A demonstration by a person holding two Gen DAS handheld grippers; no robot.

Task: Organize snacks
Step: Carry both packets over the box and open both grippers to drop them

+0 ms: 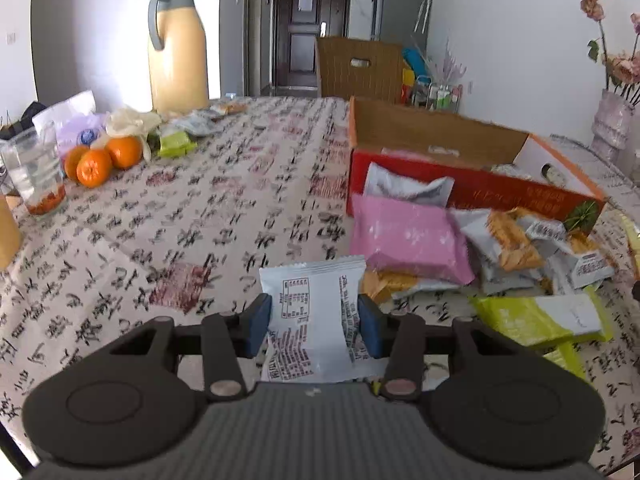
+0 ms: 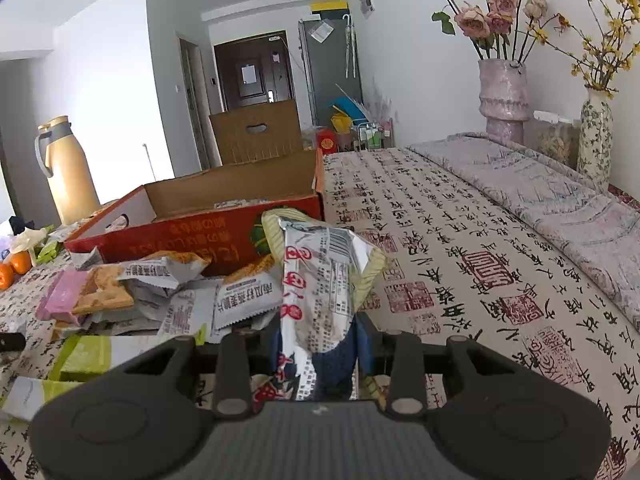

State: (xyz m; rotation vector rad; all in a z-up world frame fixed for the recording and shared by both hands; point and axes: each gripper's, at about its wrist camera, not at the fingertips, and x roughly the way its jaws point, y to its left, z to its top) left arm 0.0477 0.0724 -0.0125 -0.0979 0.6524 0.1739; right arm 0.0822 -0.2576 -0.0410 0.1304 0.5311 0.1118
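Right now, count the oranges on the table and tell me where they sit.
3. All sit together at the table's far left, beside the glass: one in front, one behind it to the right, one at the left partly covered. More may hide behind them.

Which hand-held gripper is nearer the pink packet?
Left. The left hand-held gripper sits just before the pink packet; the right hand-held gripper is farther, packet off left.

The left tongs [image 1: 316, 326] grip a white snack packet [image 1: 316, 312] from both sides, its printed back facing the camera. Ahead and to the right — a pile of snack packets [image 1: 480, 248] against a red cardboard box [image 1: 500, 190]. Far ahead left on the desk [image 1: 200, 220] — three oranges [image 1: 102, 158] and a yellow thermos jug [image 1: 178, 48].
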